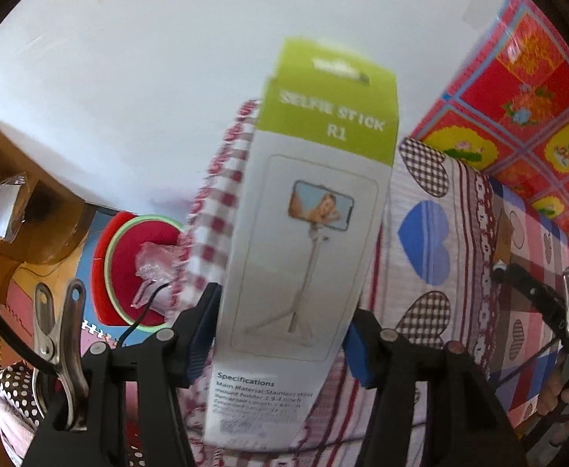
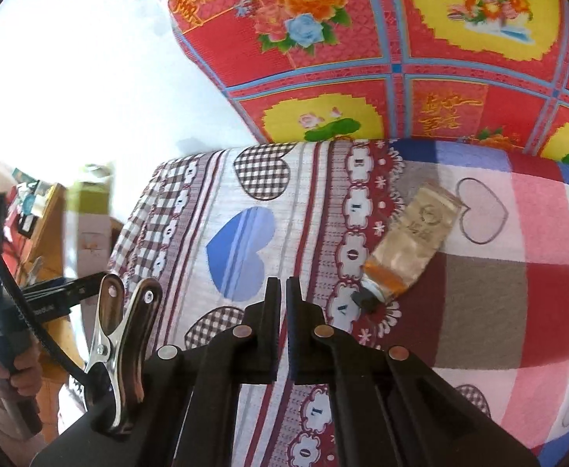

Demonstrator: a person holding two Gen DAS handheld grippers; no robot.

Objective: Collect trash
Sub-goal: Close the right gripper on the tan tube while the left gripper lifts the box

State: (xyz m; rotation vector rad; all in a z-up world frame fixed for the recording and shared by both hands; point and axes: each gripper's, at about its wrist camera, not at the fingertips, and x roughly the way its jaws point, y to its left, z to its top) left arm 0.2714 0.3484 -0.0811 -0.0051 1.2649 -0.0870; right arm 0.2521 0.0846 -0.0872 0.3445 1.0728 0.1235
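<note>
Between my left hand-held gripper (image 1: 280, 334) pads: selfie stick box (image 1: 307, 233), grasped low, light stiff card, crushable; on bed (image 2: 479, 292): gold tube (image 2: 409, 241), soft, slippery; right hand-held gripper (image 2: 283, 292) clenched, empty.

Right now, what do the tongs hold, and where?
Left tongs grip the selfie stick box by its lower sides. Right tongs are shut, holding nothing.
</note>
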